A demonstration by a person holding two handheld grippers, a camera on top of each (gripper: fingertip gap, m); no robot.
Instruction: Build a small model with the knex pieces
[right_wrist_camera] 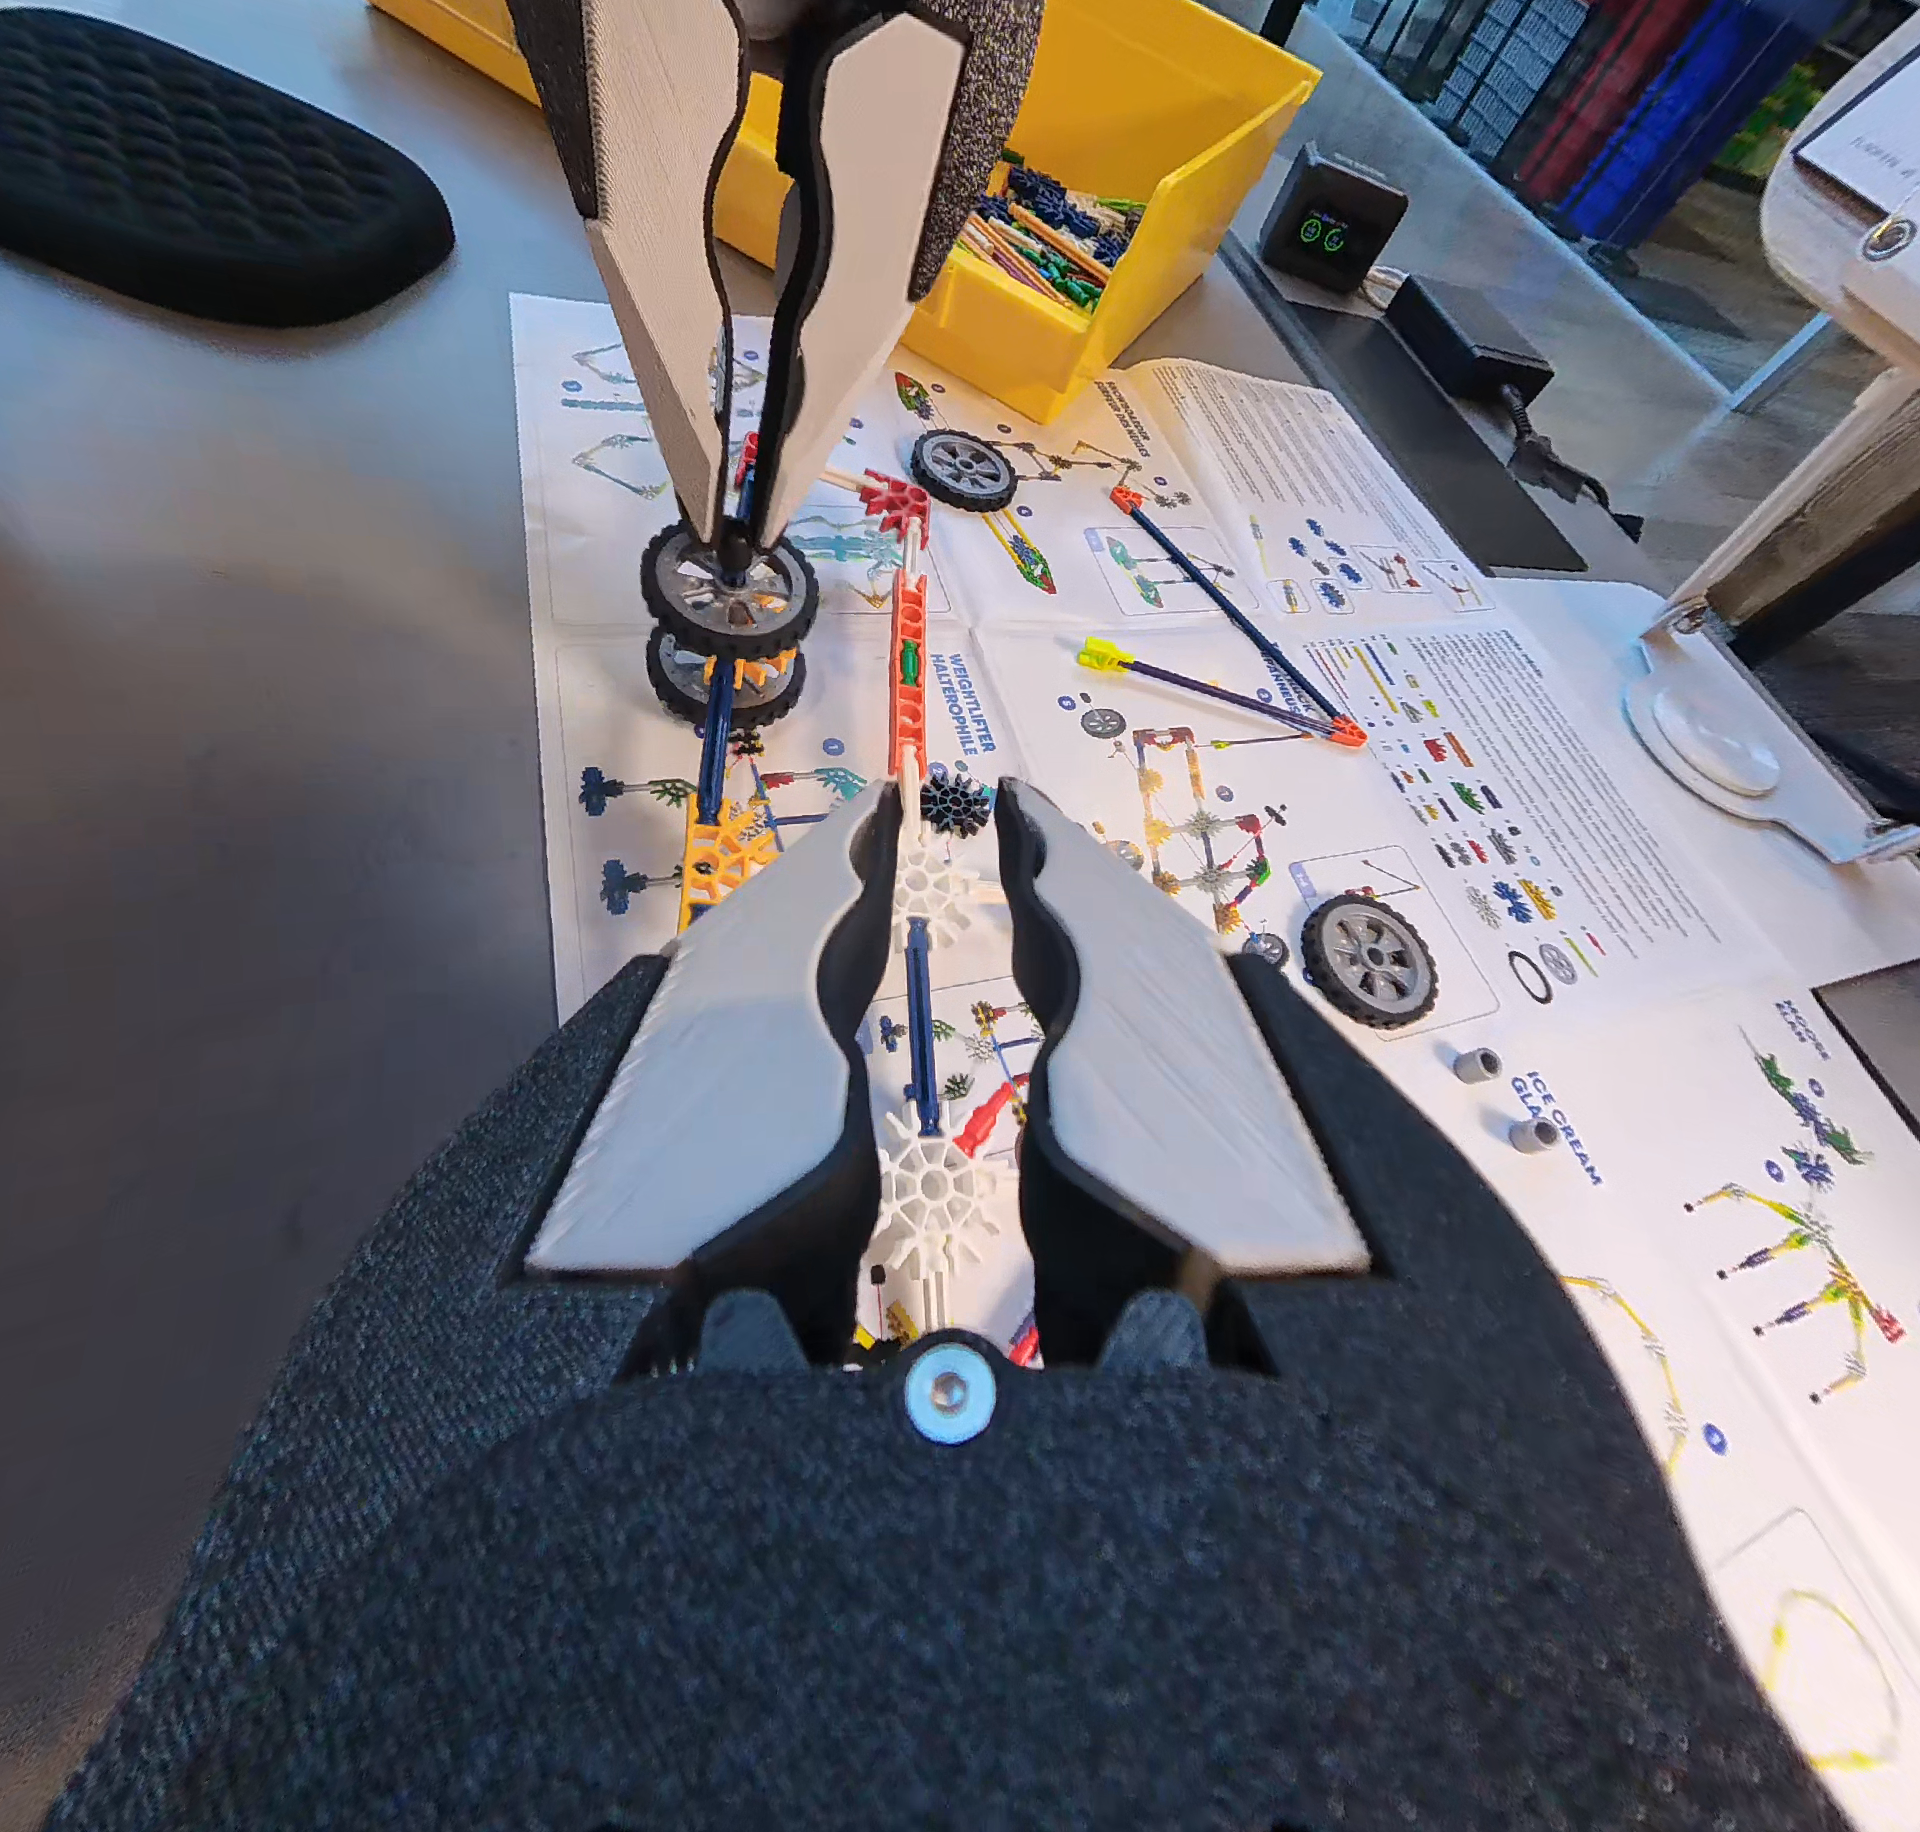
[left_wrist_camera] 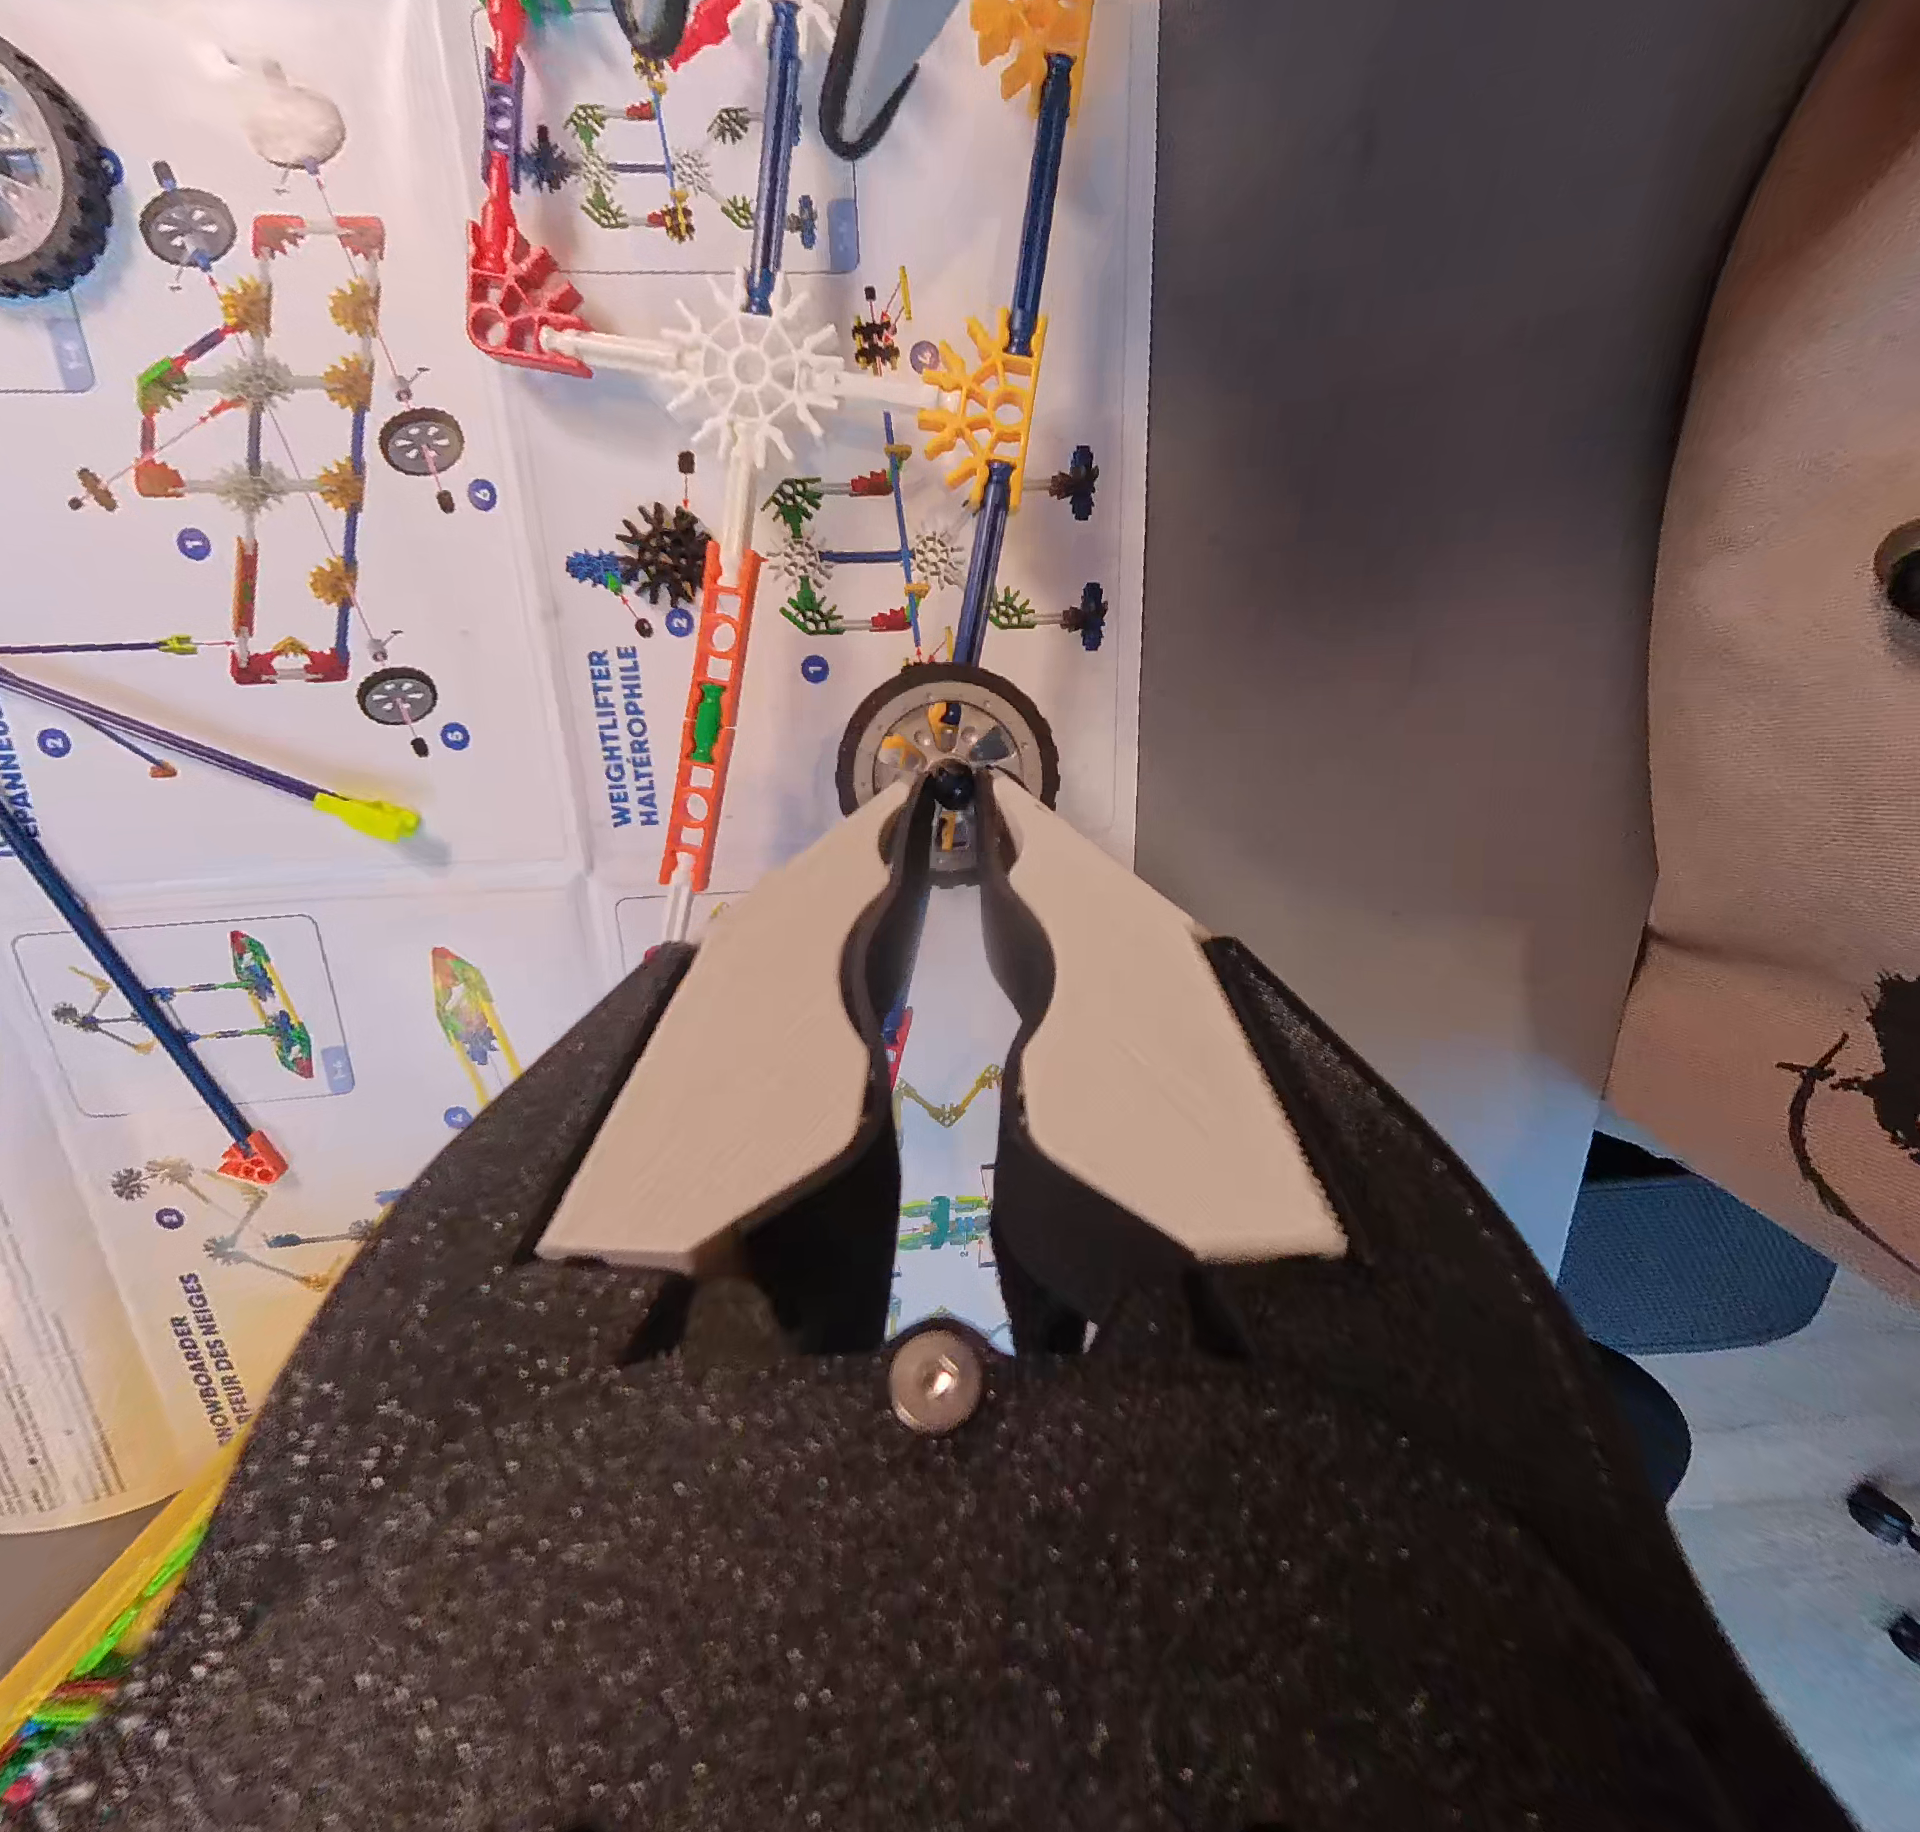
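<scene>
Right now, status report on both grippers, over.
Left hand-held gripper shut on black cap at upper wheel. Right hand-held gripper open, straddling white connector. Nothing between them.

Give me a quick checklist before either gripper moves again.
1. Left gripper closed on the small black cap at the top wheel's hub: ok.
2. Two wheels stacked on the blue rod: ok.
3. Right gripper open, straddling the white connectors: ok.
4. Right fingers touching the frame: cannot tell.
5. Cap fully seated: cannot tell.
6. Spare wheel apart from the build: ok.
</scene>
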